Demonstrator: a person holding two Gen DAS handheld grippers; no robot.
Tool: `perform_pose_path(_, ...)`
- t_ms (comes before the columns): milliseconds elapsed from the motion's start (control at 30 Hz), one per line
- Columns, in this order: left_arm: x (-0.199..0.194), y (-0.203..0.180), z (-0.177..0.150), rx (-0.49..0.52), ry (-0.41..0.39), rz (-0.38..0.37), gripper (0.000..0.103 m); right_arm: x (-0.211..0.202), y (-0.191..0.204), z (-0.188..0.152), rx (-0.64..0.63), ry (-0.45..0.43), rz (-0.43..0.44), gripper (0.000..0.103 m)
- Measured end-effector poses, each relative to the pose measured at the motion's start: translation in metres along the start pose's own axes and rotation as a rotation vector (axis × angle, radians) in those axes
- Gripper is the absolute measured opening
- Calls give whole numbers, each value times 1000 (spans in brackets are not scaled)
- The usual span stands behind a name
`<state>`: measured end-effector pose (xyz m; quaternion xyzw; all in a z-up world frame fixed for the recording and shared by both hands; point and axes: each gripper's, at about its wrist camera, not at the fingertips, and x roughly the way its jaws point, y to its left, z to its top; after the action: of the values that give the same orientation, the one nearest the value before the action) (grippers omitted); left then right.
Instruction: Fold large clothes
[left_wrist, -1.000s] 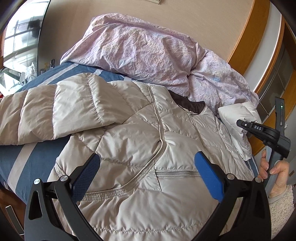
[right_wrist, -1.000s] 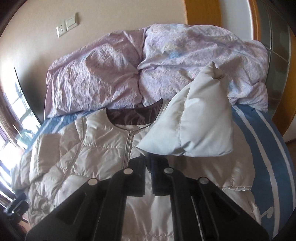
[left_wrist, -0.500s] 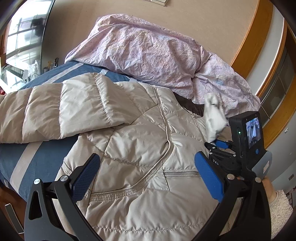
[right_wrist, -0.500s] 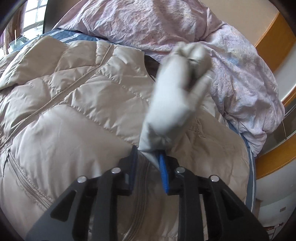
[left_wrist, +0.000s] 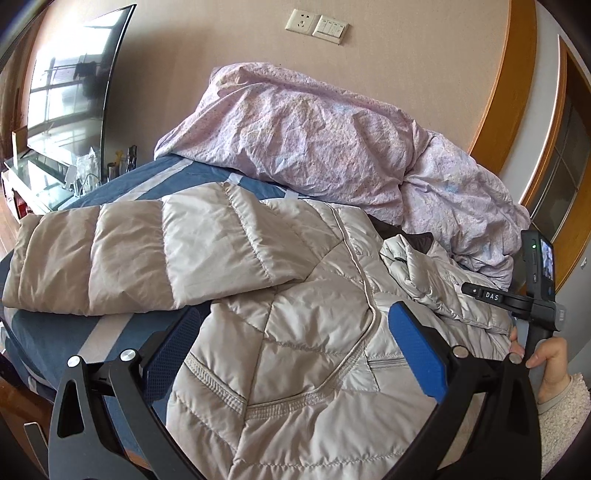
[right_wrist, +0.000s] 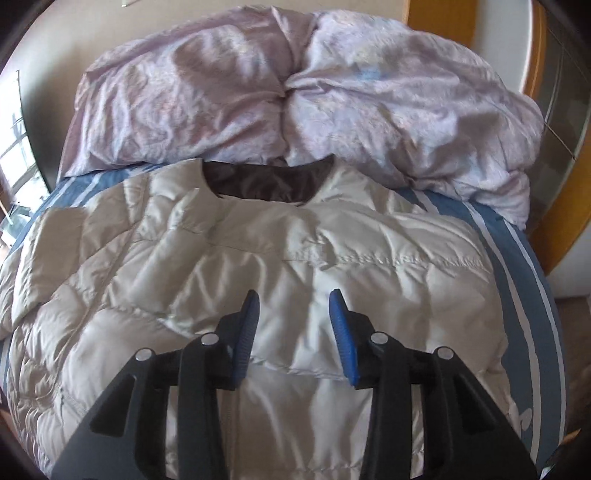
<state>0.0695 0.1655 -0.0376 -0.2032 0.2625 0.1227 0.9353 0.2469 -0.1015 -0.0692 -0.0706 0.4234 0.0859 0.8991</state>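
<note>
A beige quilted down jacket lies front up on the bed, its dark-lined collar toward the duvet. One sleeve stretches out flat to the left. The other sleeve lies folded across the chest. My left gripper hovers open over the jacket's lower front with nothing between its blue pads. My right gripper is over the folded sleeve, its jaws opening, and nothing is between them; it also shows as the black gripper at the right edge of the left wrist view, a hand on its handle.
A crumpled lilac duvet is heaped at the bed's head against the wall. The blue striped sheet shows at both sides of the jacket. A television and a cluttered stand sit at far left. Wooden trim borders the right.
The right gripper carried the sleeve end across the jacket's chest, let it go and opened. The sleeve now lies folded flat. The left gripper shifted slightly and stays open.
</note>
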Motion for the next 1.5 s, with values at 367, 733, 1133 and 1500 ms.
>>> perform_pose_path(367,-10,64,-5,-167,22,87,102,54,2,-11,55,137,-104,40)
perform_pose_path(733,-25,148,-27,-441,81,205,102,56,1,-9,59,165,-113,40)
perform_pose_path(1133,-24,206,-31,-770,9,183,90,57,1,-8,58,164,-106,40)
perform_pose_path(1500,-24,238,-34,-911,-70,184,56,57,1,-9,59,161,-103,41)
